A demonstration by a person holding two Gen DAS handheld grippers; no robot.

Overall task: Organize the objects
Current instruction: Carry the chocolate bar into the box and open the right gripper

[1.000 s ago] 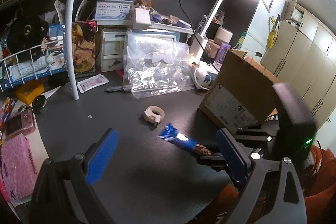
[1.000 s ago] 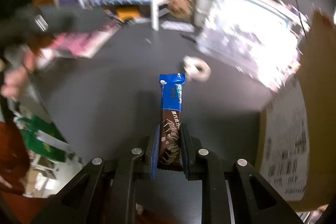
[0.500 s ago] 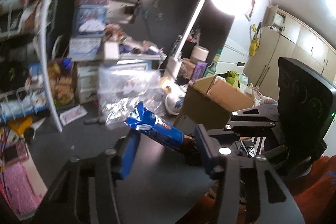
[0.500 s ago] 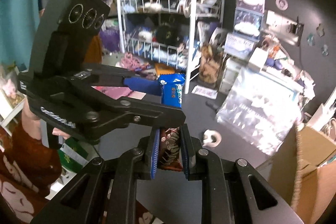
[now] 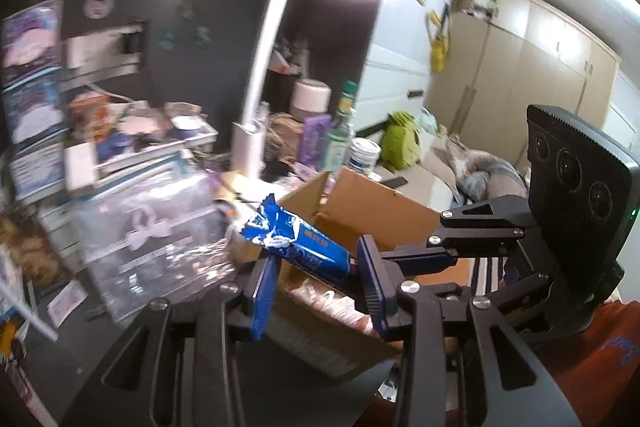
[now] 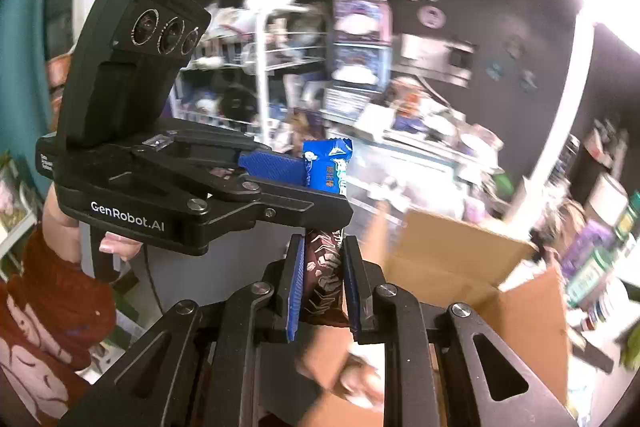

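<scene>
**Snack bar lifted from counter, now over open box**

Since the earlier frame the snack bar [image 6: 326, 227] has come up off the counter and now hangs in the air above the open cardboard box [image 5: 384, 211], and the left gripper [image 5: 318, 283] has closed in around it.

Appearance: long, thin foil wrapper. The far half is bright blue with white print and a crimped, zig-zag end seal; the near half is dark brown with pale block shapes. The blue end looks crumpled in the left wrist view [image 5: 296, 239].

Right gripper [image 6: 322, 283]: its blue-padded fingers [image 6: 295, 283] are clamped flat on the brown end, one pad on each broad face. The bar sticks straight out ahead of the fingers, roughly in line with them.

Left gripper: fingers [image 5: 264, 295] are parted, with one blue pad on each side of the bar's blue half. In the right wrist view one pad sits against, or just beside, the blue wrapper; whether it presses on it I cannot tell. The bar crosses the gap at a slant.

Position: the box flaps stand up, and pale wrapped items lie inside, blurred. A clear plastic bag [image 5: 156, 227] lies on the counter [image 5: 72, 359] just left of the box.
</scene>
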